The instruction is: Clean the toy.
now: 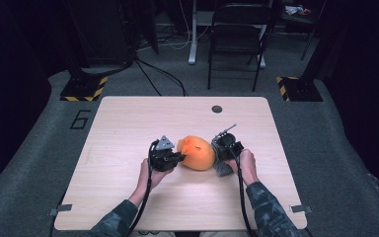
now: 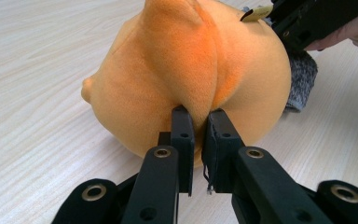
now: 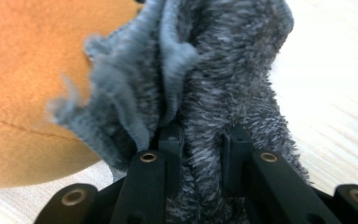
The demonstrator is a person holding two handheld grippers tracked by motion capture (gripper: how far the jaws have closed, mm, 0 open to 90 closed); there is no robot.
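Note:
An orange plush toy [image 1: 196, 152] lies in the middle of the wooden table [image 1: 128, 118]. My left gripper [image 1: 177, 158] is at its left side, shut on a fold of orange plush [image 2: 200, 84]; the pads pinch the fold in the left gripper view [image 2: 199, 122]. A grey fuzzy fabric piece [image 3: 223, 88] hangs at the toy's right side, seen also as a grey patch [image 1: 222, 168] by the toy. My right gripper [image 1: 220, 157] is shut on that grey fabric, which fills the gap between its jaws [image 3: 200, 144]. In the left gripper view the grey fabric [image 2: 300, 81] shows behind the toy under the right gripper.
A small dark round hole [image 1: 217, 109] sits near the table's far edge. Beyond the table stand a black folding chair [image 1: 237, 34] and yellow-black striped stand bases [image 1: 84, 89]. Cables trail from both grippers toward the near edge.

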